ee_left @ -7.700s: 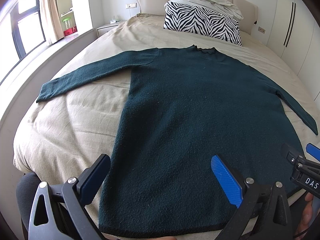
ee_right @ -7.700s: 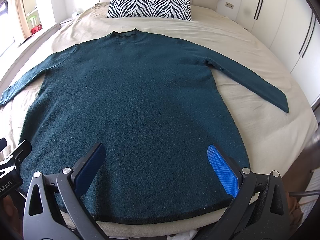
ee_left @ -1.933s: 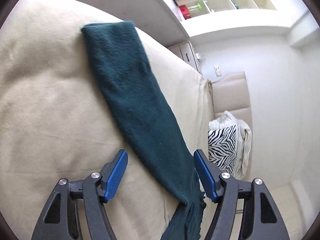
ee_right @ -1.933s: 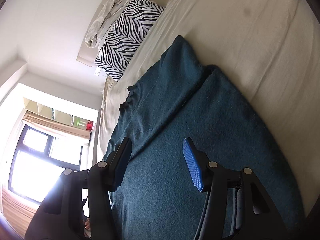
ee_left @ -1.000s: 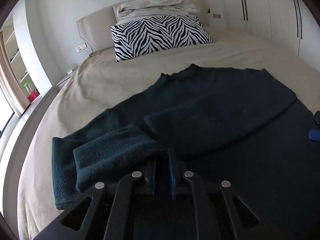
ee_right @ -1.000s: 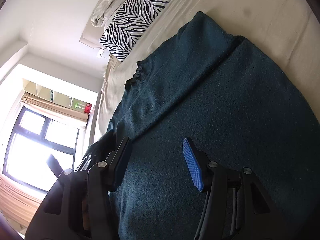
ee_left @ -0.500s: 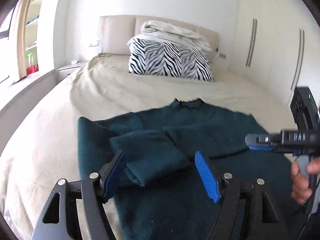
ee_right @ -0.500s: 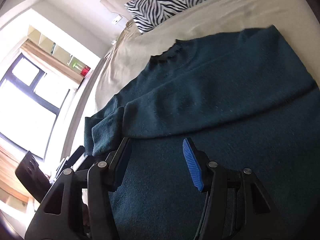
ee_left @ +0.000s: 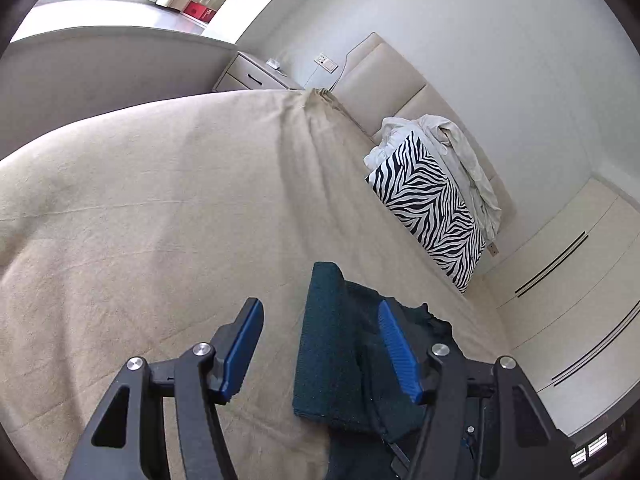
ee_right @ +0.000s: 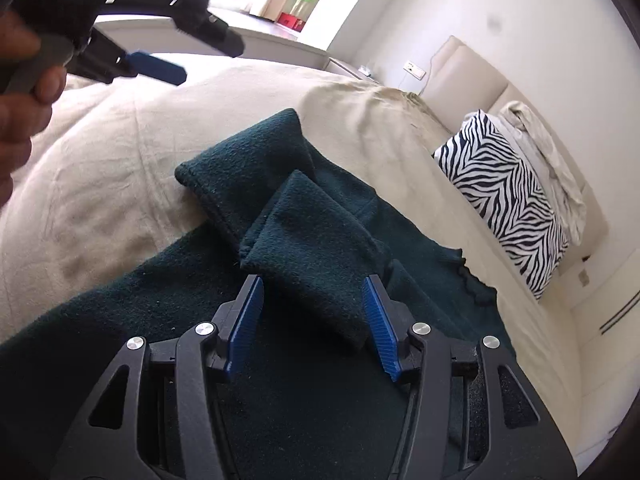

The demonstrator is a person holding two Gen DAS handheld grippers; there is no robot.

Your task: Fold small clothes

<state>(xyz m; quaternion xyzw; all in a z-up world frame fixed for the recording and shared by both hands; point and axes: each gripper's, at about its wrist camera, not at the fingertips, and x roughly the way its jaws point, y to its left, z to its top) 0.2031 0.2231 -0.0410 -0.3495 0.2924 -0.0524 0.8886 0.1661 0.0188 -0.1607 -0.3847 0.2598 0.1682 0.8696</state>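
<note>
A dark teal sweater point(ee_right: 168, 312) lies on the beige bed point(ee_right: 100, 184), both sleeves folded in across its body. The left sleeve's cuff end point(ee_right: 316, 248) lies doubled on top. My right gripper point(ee_right: 314, 320) is open, low over the sweater, its blue pads either side of that cuff end. My left gripper point(ee_left: 320, 352) is open and empty above the bed, at the sweater's folded left edge point(ee_left: 324, 344). It also shows in the right wrist view point(ee_right: 156, 66), held high at the upper left.
A zebra-striped pillow point(ee_left: 432, 208) with a crumpled pale sheet on it point(ee_left: 460, 152) leans on the padded headboard point(ee_left: 384, 76). A nightstand point(ee_left: 252, 76) and a window ledge stand left of the bed. White wardrobe doors point(ee_left: 572, 280) are on the right.
My left gripper carried the left sleeve in over the sweater's body, let it go and opened, then lifted away to the left. My right gripper stayed open and swung over the folded cuff.
</note>
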